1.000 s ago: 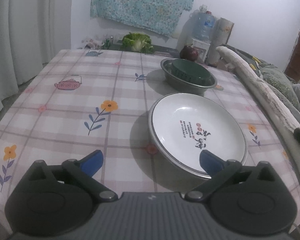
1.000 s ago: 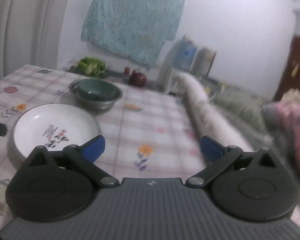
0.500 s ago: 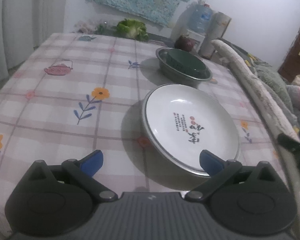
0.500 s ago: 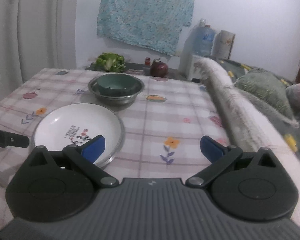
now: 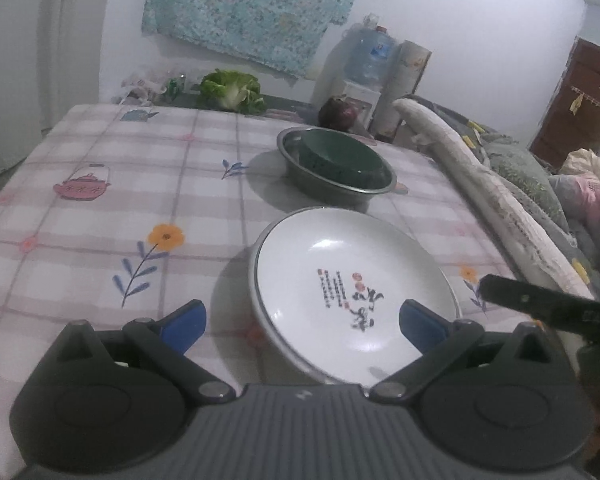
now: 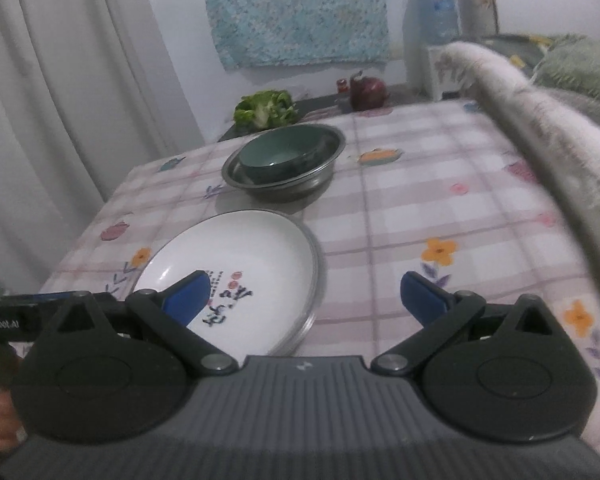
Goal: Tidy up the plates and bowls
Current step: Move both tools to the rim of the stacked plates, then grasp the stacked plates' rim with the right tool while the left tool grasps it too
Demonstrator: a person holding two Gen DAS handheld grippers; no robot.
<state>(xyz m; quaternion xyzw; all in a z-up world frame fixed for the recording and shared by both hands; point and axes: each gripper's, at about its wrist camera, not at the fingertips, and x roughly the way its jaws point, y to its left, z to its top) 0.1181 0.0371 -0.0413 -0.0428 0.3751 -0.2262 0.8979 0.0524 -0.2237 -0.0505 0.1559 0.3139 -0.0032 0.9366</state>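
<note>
Left wrist view: left gripper [image 5: 302,326] spread wide and empty, low over the near rim of the white plate [image 5: 352,288].
Right gripper [image 6: 304,296]: also gaping, holding nothing, beside the plate's right edge.
Bowls: green bowl [image 6: 282,158] nested in the steel basin [image 6: 328,168], likely to save table space.
Change: both grippers have closed in on the plate.

both wrist cameras looked forward from low over the near table edge [image 5: 40,152], close to the white plate [image 5: 352,280] [image 6: 240,256]. the left view sat left of it, the right view probably to its right, angled leftward. both shared the plate and steel basin [image 5: 336,184] [image 6: 284,188].
</note>
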